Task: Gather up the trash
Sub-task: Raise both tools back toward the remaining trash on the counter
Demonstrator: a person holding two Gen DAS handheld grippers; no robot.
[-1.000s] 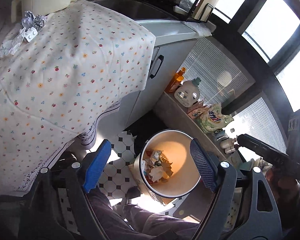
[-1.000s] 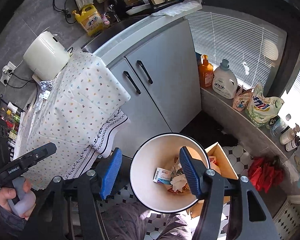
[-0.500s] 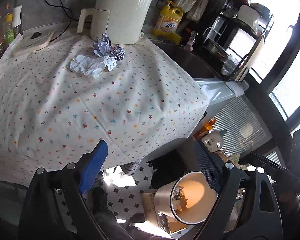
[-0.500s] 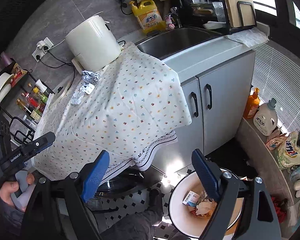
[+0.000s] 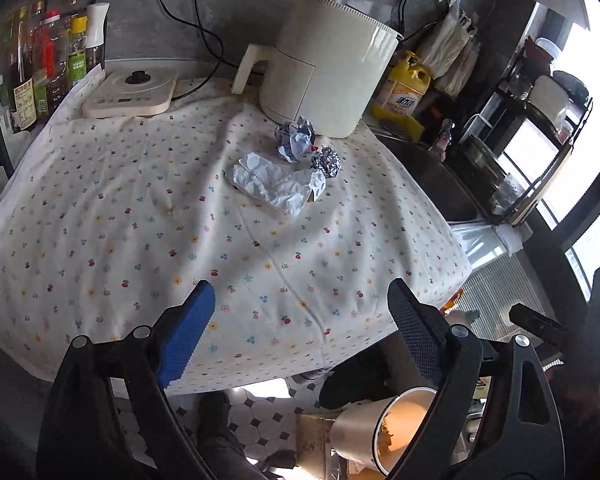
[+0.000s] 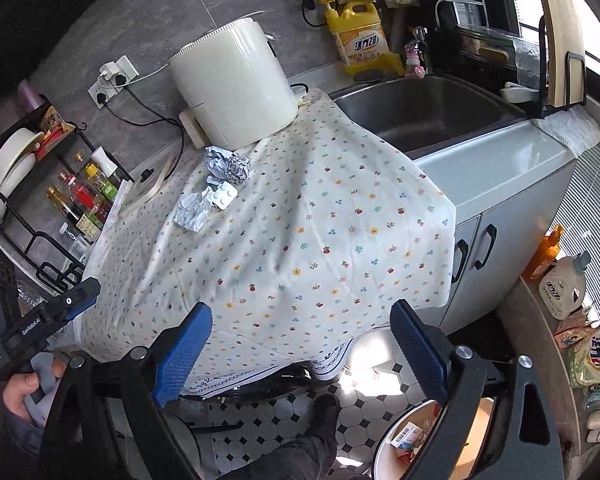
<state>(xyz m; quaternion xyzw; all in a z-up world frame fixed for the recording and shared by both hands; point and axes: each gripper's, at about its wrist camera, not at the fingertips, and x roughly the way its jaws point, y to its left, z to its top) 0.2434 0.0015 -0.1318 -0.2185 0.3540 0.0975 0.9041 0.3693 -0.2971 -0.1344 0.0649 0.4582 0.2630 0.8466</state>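
The left gripper (image 5: 300, 336) hangs over the near edge of the cloth (image 5: 148, 232) with its fingers wide and nothing between them. The right gripper (image 6: 300, 344) is also empty, its jaws opening wide over the cloth's hanging edge. The trash lies on the cloth just in front of the air fryer (image 5: 324, 68): a crumpled tissue (image 5: 272, 184), a foil ball (image 5: 327, 161), a wad of paper (image 5: 296, 140) and a pill blister (image 6: 225, 195), all close together. The bin (image 5: 384, 432) stands on the tiled floor (image 6: 276, 416) below, holding scraps.
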